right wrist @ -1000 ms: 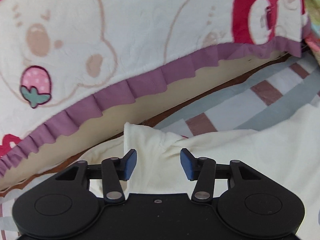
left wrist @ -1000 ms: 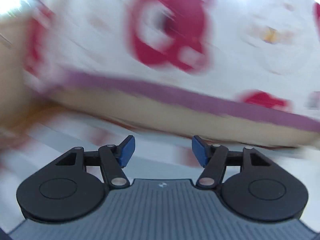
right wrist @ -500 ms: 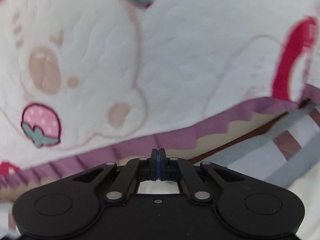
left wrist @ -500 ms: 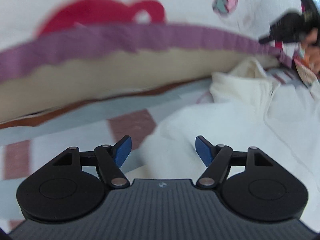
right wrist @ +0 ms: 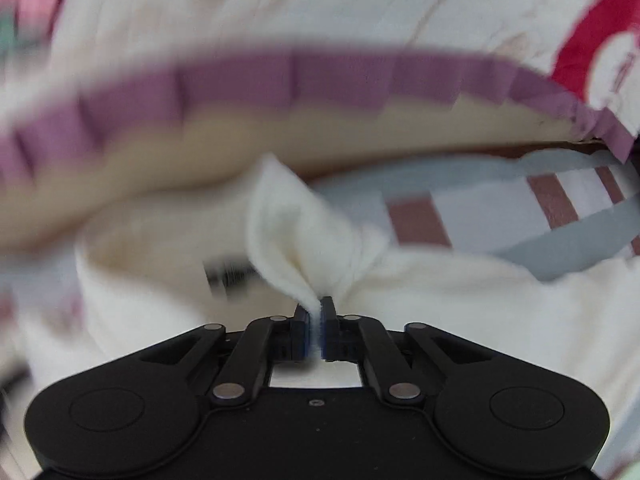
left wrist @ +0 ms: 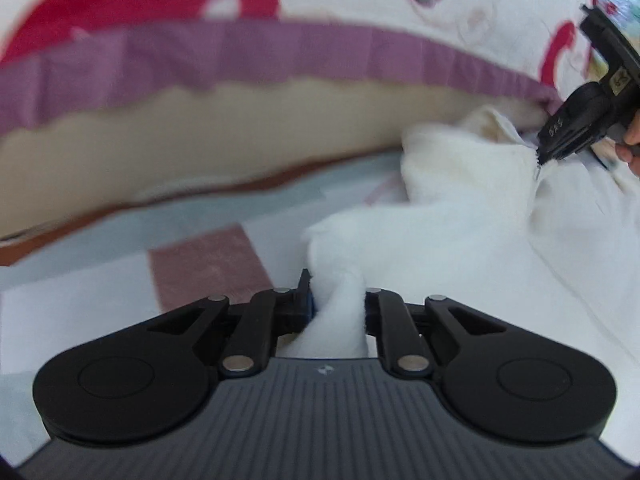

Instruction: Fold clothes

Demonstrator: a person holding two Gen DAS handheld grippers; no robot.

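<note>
A white garment (left wrist: 460, 208) lies crumpled on a checked sheet. My left gripper (left wrist: 338, 292) has its jaws closing, and the pads press on a bunched fold of that cloth. My right gripper (right wrist: 319, 308) is shut on a corner of the same garment (right wrist: 440, 300), which stands up in a peak above the fingers. In the left wrist view the right gripper (left wrist: 544, 156) shows at the far right, pinching the cloth, with a person's fingers (left wrist: 632, 140) behind it.
A white blanket (left wrist: 280, 52) with red cartoon prints and a purple ruffle (right wrist: 320, 76) rises just behind the garment. The sheet (left wrist: 208, 260) below has grey, white and brown-red squares (right wrist: 420, 220).
My left gripper swept across to the white garment and its open jaws came together on a fold. My right gripper shut on the garment's corner and drew it up slightly.
</note>
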